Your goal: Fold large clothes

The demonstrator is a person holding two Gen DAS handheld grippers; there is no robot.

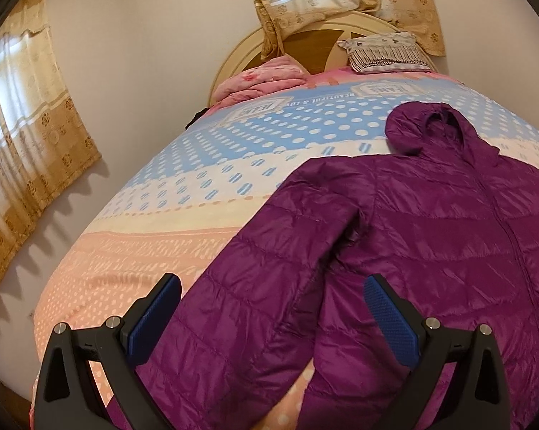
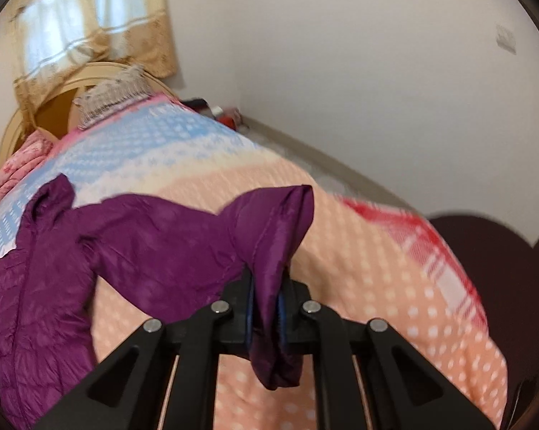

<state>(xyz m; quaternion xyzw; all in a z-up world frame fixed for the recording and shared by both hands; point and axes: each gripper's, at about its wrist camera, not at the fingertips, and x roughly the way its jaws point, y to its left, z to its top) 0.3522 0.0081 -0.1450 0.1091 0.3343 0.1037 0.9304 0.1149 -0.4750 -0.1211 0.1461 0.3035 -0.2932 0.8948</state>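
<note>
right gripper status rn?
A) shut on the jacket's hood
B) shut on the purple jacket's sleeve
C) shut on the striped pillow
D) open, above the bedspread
B: in the right wrist view the right gripper has its blue pads pressed onto a bunched sleeve of the purple jacket, lifted off the bedspread; the hood lies flat, far from it.

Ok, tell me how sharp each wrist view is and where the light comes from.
Left wrist view: sharp, quilting on the purple jacket crisp, daylight through the curtains, strong fisheye bending of the bed. Right wrist view: motion-blurred throughout, the bedspread dots smeared, though the right gripper, shut on the jacket sleeve, reads fairly clearly.
</note>
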